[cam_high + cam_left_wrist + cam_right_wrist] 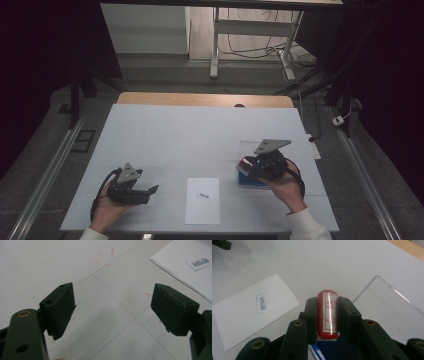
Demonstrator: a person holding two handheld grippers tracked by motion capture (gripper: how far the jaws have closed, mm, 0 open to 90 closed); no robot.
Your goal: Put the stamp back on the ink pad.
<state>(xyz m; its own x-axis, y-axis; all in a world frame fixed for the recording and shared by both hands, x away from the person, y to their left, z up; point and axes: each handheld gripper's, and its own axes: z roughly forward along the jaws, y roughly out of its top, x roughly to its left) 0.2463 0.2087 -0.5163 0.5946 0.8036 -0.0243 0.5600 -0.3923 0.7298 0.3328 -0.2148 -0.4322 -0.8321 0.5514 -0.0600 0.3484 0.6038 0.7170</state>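
A red cylindrical stamp (327,315) with a white label of red characters sits between the jaws of my right gripper (327,300), which is shut on it. In the high view this gripper (246,165) holds the stamp (244,162) just above a blue ink pad box (251,182) at the right of the table. A white sheet of paper (202,207) with a small blue printed mark (203,195) lies at the front centre. My left gripper (149,194) rests low at the front left, open, with nothing between its jaws (113,302).
A clear plastic plate (384,307) lies on the white table cover (200,135) behind the ink pad (329,350). The paper (180,262) reaches into the left gripper view's upper right. Faint red marks (105,255) show on the cover. Wooden table edge (200,99) at the back.
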